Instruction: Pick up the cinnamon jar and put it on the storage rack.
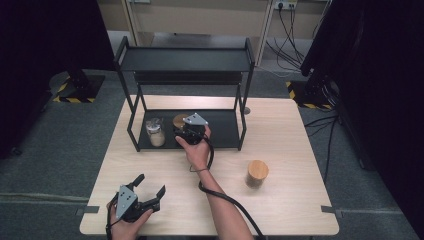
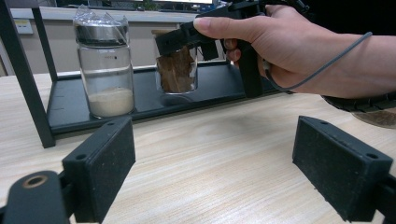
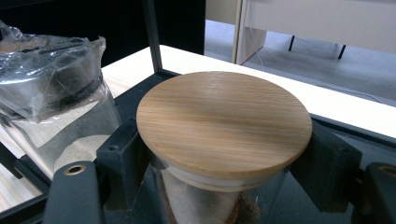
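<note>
Wood-lidded jar (image 3: 224, 140) stands on the rack's lower shelf (image 1: 220, 131), beside the powder jar (image 1: 155, 132). Right gripper (image 1: 186, 134) clamps it under the lid (left gripper (image 1: 150, 186) gapes, idle). Release squarely; avoid nudging its neighbour.

A plastic-wrapped jar (image 1: 155, 132) of powder stands on the shelf rack (image 1: 225, 131).

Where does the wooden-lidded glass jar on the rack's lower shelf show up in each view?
High view: wooden-lidded jar at centre, beside the right claw.
Left gripper view: upper middle, behind that claw.
Right gripper view: centre foreground, between the jaws.
Shared landmark: plastic-wrapped jar beside it, holding pale powder.
</note>
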`<state>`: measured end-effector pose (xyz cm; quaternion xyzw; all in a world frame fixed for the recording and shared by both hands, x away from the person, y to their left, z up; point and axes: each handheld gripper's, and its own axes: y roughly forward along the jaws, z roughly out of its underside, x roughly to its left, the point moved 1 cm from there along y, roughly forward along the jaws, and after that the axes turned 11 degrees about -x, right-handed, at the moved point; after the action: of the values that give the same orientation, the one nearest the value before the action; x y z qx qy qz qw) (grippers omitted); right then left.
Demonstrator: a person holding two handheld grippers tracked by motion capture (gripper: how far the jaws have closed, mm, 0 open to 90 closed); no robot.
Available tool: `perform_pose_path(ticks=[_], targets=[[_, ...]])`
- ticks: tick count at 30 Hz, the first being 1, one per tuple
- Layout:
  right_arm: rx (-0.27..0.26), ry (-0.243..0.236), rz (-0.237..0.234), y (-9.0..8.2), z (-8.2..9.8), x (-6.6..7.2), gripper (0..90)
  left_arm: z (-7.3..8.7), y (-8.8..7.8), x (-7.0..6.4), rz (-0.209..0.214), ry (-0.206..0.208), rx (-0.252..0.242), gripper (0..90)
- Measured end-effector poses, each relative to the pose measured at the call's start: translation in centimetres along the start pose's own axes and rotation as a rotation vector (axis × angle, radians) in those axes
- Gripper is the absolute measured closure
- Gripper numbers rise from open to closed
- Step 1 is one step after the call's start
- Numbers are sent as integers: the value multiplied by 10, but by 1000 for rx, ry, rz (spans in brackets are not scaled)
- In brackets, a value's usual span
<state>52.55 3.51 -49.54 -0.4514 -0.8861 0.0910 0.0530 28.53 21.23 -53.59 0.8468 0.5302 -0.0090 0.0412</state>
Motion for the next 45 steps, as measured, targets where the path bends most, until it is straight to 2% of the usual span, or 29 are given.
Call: perform_pose_path(ticks=[14,26,45], targets=[[8,-4,3,2,7,1,264,0,0,0,1,0,-1,128],[4,-27,1,0,11,2,262,0,0,0,2,3,0,127],[0,-14,-4,0,12,2,259,0,0,0,2,5,0,127]])
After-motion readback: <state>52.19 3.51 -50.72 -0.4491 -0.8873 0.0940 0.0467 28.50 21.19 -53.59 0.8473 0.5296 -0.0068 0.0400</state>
